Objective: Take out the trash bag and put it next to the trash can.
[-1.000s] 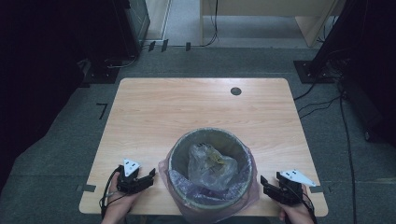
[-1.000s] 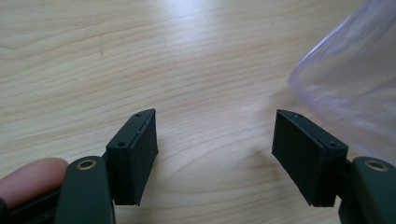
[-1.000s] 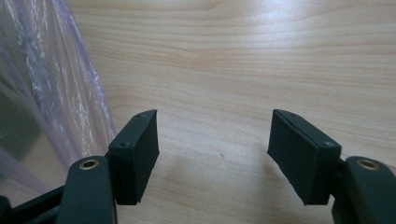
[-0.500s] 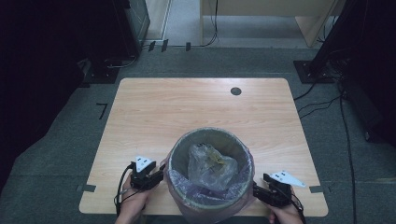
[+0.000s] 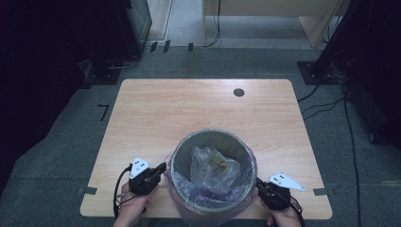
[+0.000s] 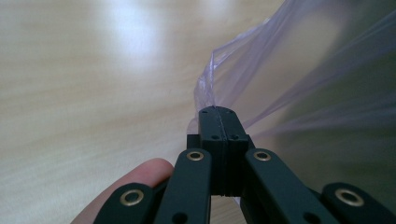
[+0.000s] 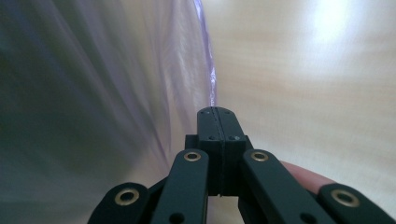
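The bin (image 5: 211,179) stands at the table's (image 5: 189,113) near edge. Its thin, slippery liner (image 6: 224,79) is pinched by the closed left gripper (image 6: 218,111) and right gripper (image 7: 217,111) at opposite edges.

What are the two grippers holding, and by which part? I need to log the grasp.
Both hold the thin plastic bag lining the bin: left gripper and right gripper each shut on its overhanging edge, on opposite sides.
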A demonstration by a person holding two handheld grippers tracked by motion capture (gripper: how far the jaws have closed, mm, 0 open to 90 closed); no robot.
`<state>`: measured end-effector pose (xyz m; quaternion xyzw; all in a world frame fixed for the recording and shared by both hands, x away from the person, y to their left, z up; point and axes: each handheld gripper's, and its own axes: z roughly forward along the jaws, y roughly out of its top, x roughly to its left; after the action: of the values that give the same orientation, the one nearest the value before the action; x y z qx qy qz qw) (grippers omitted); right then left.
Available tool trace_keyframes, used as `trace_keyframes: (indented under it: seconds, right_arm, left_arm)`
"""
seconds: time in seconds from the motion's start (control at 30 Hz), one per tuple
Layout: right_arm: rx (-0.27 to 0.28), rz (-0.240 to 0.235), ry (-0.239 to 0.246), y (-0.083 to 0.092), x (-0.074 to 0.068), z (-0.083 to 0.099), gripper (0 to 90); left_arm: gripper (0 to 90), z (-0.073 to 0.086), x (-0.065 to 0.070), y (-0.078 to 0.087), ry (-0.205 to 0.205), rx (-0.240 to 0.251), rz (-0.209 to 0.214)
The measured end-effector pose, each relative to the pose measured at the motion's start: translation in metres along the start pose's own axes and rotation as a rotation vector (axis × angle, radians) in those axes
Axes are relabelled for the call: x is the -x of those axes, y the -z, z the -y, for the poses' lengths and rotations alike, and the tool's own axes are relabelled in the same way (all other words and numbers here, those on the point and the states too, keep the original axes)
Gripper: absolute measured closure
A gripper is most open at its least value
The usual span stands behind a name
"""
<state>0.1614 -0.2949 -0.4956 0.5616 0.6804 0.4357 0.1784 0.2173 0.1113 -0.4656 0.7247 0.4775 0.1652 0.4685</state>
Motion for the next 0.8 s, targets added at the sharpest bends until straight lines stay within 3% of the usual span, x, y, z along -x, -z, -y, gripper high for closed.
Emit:
trace_keyframes:
  seconds: [0.13, 0.37, 0.47, 0.63, 0.67, 0.7, 0.8]
  right_arm:
    - [0.123, -0.021, -0.022, 0.021, -0.004, -0.016, 90.0]
    - [0.188, -0.025, -0.047, 0.042, -0.004, -0.026, 90.0]
    - [0.252, -0.053, -0.018, 0.061, -0.013, -0.042, 90.0]
    - [0.297, -0.089, 0.004, 0.074, -0.025, -0.061, 90.0]
    - [0.325, -0.108, 0.013, 0.079, -0.033, -0.074, 90.0]
    - [0.325, -0.108, 0.013, 0.079, -0.033, -0.074, 90.0]
    - [0.378, -0.14, 0.055, 0.087, -0.051, -0.095, 90.0]
  left_arm:
    - [90.0, -0.019, 0.01, 0.023, 0.011, 0.097, 0.067]
    - [90.0, -0.036, 0.018, 0.045, 0.032, 0.173, 0.13]
    - [90.0, -0.046, 0.023, 0.058, 0.034, 0.21, 0.15]
    - [90.0, -0.066, 0.035, 0.074, 0.012, 0.265, 0.177]
    - [90.0, -0.07, 0.038, 0.075, 0.004, 0.275, 0.183]
    - [90.0, -0.073, 0.042, 0.076, -0.001, 0.284, 0.188]
    - [90.0, -0.085, 0.052, 0.077, -0.018, 0.309, 0.211]
